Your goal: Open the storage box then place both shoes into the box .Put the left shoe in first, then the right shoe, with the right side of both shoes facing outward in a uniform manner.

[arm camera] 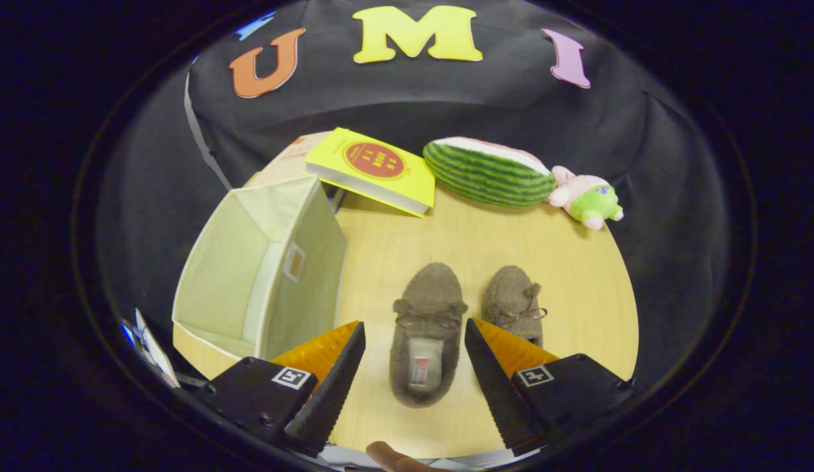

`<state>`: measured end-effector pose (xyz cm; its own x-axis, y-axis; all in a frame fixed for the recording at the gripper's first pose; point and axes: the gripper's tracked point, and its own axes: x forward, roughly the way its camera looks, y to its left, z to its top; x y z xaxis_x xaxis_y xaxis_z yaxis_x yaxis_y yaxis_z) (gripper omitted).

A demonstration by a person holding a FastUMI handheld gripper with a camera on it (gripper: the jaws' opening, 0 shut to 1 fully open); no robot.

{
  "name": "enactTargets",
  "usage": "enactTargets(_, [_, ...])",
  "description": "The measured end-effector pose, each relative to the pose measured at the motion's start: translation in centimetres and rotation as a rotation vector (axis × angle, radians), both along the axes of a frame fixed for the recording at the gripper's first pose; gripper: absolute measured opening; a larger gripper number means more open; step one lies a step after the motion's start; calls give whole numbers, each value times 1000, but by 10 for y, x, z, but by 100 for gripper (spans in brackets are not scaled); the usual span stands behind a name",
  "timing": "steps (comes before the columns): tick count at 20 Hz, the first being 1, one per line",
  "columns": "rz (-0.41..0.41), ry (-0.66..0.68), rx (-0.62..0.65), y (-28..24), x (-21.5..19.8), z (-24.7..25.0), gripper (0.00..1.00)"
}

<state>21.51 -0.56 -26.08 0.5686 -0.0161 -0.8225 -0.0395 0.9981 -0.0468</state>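
Gripper view: the gripper (414,334) stands spread wide above the wooden table (577,275), gripping nothing. Left slipper (426,331), brown and fuzzy with a bow, lies between the fingers, toe pointing away. Right slipper (515,303) lies just beside it, partly behind the right finger (495,380). Fabric storage box (262,265), beige, sits open at the table's left edge, beyond the left finger (331,380). Along the far edge: a yellow book (374,169) propped on a cardboard box (285,164), a watermelon-slice plush (488,172), and a small pink-and-green plush toy (587,196) touching it.
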Motion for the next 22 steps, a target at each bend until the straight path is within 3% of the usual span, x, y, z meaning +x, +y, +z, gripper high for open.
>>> enactTargets(5, [-57,124,-45,-31,-8,-37,98])
enactTargets(7, [-61,189,-35,-34,-11,-56,88])
enactTargets(12, [-82,275,-26,-43,-3,-94,49])
enactTargets(15, [-101,320,-18,-44,3,-114,35])
enactTargets(16, [-97,338,-12,-41,2,-120,21])
enactTargets(17, [-97,336,-17,-42,6,-121,15])
enactTargets(20, [-132,336,7,-42,5,-118,6])
enactTargets(22, [-166,332,55,-39,3,-114,6])
